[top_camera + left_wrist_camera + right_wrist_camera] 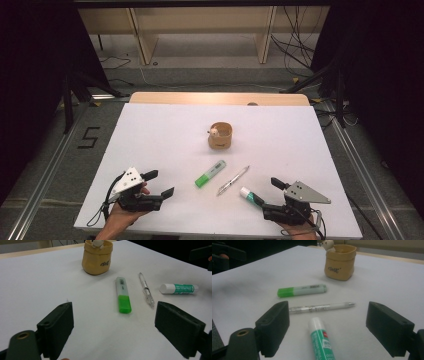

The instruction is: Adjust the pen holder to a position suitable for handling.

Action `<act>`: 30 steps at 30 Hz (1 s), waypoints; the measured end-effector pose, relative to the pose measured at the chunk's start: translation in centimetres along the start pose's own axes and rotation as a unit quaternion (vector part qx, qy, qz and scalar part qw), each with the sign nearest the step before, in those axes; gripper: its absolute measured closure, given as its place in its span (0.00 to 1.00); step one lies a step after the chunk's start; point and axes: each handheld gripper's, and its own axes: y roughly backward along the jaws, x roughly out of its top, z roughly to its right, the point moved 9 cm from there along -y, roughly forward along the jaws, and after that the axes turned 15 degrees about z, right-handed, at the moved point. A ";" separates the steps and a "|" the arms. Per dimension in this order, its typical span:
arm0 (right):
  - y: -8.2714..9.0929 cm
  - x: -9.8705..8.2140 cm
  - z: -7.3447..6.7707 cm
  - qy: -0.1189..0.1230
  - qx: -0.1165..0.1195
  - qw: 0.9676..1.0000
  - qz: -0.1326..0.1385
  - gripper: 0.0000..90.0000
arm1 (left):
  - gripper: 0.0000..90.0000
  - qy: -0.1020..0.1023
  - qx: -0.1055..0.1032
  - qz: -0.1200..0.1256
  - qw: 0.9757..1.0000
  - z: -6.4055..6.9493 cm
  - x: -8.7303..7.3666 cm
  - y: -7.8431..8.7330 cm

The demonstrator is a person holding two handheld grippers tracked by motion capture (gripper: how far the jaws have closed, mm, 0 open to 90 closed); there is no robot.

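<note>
From the high view, a white rectangular table [150, 135] carries a small tan paper-bag-shaped pot [220, 135] near its middle, well away from every edge; nearer the person lie a green-capped highlighter [210, 173], a clear slim pen [233, 180] and a white-and-green glue stick [251, 196], each apart from the others. The left gripper [161, 183] sits close to the near-left edge, the right gripper [265, 192] near the near-right corner. In the left gripper view, its jaws stand wide apart, holding nothing, with bare tabletop between them. In the right gripper view, the jaws gape equally wide, empty, the glue stick lying between them untouched.
</note>
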 end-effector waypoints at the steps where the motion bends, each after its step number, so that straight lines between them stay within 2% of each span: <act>1: 0.0 0.0 0.0 0.000 0.000 1.000 0.000 0.22 | 0.17 0.000 0.000 -0.001 1.000 0.0 0.0 0.0; 11: 0.0 0.0 0.2 0.001 -0.006 1.000 0.001 0.22 | 0.17 0.010 0.000 -0.005 1.000 0.1 -0.2 -0.4; 15: 0.0 0.0 0.2 0.001 -0.008 1.000 0.002 0.22 | 0.17 0.014 0.003 -0.012 1.000 -0.2 -0.2 -1.1; 18: 0.0 0.0 0.3 -0.001 -0.009 1.000 0.003 0.22 | 0.17 0.010 0.002 -0.016 1.000 -0.3 0.1 -1.7; 20: 0.1 0.1 0.3 -0.004 -0.009 1.000 0.005 0.23 | 0.17 0.017 -0.002 -0.021 1.000 -0.5 0.5 -2.2; 24: 0.1 0.2 0.4 -0.004 -0.009 1.000 0.008 0.23 | 0.19 0.003 0.005 -0.025 1.000 -1.2 1.3 -3.6; 26: 0.1 0.2 0.4 -0.005 -0.010 1.000 0.008 0.23 | 0.22 -0.006 0.018 -0.030 0.999 -1.7 1.4 -4.4; 29: 0.1 0.2 0.4 -0.006 -0.010 1.000 0.009 0.23 | 0.33 -0.010 0.027 -0.035 0.999 -2.1 1.4 -5.3; 30: 0.1 0.2 0.4 -0.005 -0.010 1.000 0.009 0.23 | 0.38 -0.014 0.037 -0.037 0.999 -2.6 1.6 -6.1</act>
